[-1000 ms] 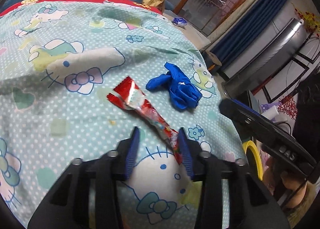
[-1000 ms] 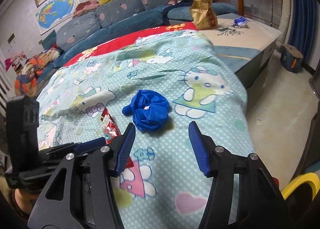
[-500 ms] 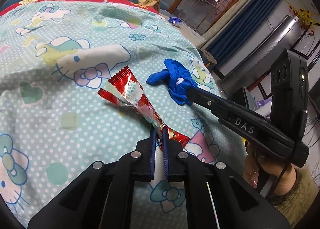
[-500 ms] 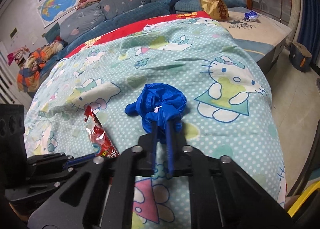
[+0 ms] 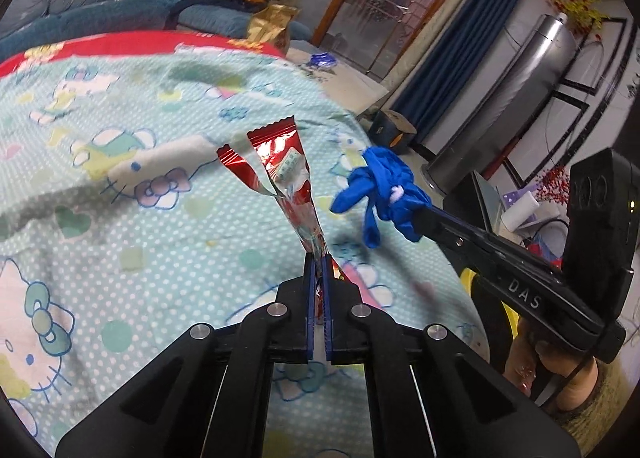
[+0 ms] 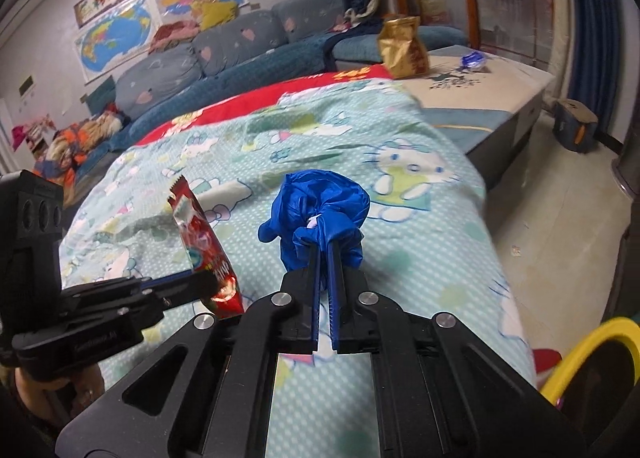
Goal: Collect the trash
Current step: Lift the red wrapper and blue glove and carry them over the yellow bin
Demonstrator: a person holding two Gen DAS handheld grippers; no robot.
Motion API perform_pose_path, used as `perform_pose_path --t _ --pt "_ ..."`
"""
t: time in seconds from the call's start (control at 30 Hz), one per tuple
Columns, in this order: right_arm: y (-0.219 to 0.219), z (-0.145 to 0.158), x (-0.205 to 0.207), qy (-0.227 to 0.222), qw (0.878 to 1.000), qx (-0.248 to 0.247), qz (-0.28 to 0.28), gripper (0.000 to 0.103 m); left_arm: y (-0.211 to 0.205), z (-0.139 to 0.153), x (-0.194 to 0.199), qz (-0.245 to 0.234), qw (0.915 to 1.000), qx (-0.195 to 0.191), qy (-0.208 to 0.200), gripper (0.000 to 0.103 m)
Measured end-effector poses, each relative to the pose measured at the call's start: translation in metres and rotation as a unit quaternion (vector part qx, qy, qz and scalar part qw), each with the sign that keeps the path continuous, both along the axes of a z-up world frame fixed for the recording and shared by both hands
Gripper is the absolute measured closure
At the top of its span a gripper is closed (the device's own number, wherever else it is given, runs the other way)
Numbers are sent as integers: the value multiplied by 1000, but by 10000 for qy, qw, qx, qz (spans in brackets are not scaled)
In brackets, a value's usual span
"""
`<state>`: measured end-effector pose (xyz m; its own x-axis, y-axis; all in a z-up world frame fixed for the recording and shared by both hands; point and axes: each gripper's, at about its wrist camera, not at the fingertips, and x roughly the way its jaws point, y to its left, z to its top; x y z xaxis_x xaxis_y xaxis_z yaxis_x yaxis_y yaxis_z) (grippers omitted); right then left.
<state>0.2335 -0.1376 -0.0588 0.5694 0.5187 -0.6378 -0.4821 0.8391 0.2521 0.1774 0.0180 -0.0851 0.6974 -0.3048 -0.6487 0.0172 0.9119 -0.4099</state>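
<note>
My left gripper (image 5: 318, 260) is shut on the lower end of a long red snack wrapper (image 5: 286, 174) and holds it up off the bed; the wrapper also shows in the right wrist view (image 6: 200, 236). My right gripper (image 6: 325, 248) is shut on a crumpled blue glove (image 6: 320, 204) and holds it above the bedspread. In the left wrist view the glove (image 5: 384, 188) hangs from the right gripper's tip, to the right of the wrapper.
The bed has a light blue cartoon-cat bedspread (image 5: 120, 194). A yellow-rimmed bin (image 6: 592, 354) stands off the bed's right side. A gold bag (image 6: 402, 46) and a small blue wrapper (image 6: 472, 58) lie on a low platform behind. A sofa (image 6: 224, 54) runs along the back.
Both grippers closed from open, the left on the red wrapper and the right on the blue glove, and both have lifted their items off the bedspread.
</note>
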Motion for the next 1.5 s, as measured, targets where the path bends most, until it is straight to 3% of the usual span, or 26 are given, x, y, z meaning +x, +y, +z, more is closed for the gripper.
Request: perform_pose_path --t 0.47,1.5 --pt "-72 10 -39 -120 9971 192 -726 101 -46 27 -12 -490 9983 74 -315 100" --pt "-189 9 -96 -25 9796 192 -2002 101 -131 42 -29 -1534 9861 280 -575 100"
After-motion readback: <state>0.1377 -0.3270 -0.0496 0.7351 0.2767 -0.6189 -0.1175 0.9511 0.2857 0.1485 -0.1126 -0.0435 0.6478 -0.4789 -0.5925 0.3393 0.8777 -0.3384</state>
